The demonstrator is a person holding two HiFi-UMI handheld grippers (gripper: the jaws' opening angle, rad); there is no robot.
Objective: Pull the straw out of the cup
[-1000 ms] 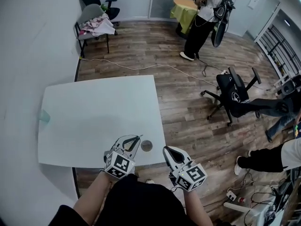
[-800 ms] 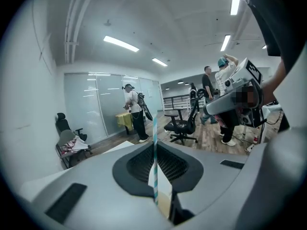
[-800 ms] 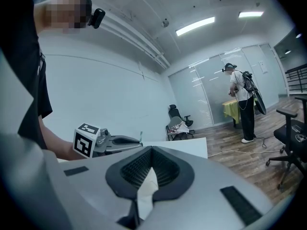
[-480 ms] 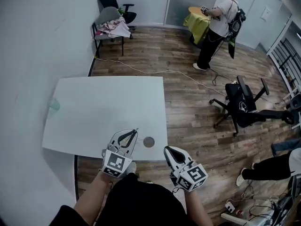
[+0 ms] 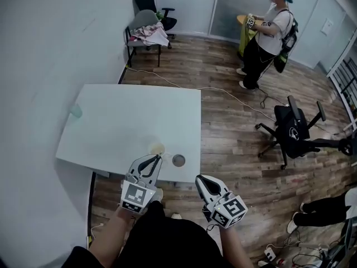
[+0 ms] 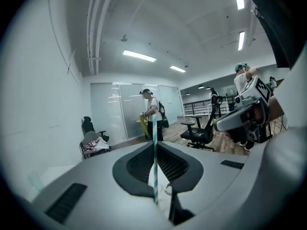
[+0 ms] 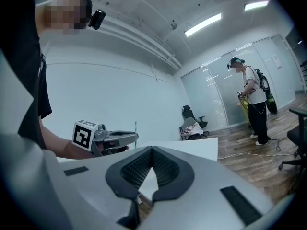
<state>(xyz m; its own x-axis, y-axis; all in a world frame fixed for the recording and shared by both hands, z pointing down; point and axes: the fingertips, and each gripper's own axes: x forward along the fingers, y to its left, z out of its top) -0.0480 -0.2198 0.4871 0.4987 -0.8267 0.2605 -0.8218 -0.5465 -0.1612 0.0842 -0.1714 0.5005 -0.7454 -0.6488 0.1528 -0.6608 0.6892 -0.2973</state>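
White table (image 5: 139, 116) on wood floor (image 5: 223, 141) is recorded; striped straw (image 6: 155, 166), unresolved in head view, is shown clamped upright in left gripper (image 5: 158, 158), cup (image 5: 158, 148) just ahead; right gripper (image 5: 199, 179) is held closed on nothing.

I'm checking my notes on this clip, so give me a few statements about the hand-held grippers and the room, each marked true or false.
1. The left hand-held gripper is shut on a teal-and-white striped paper straw. True.
2. The right hand-held gripper holds a cup. False: its jaws are together with nothing between them.
3. A person wearing a backpack stands at the far end of the room. True.
4. Someone sits in the black swivel office chair. False: it stands empty on the wooden floor.
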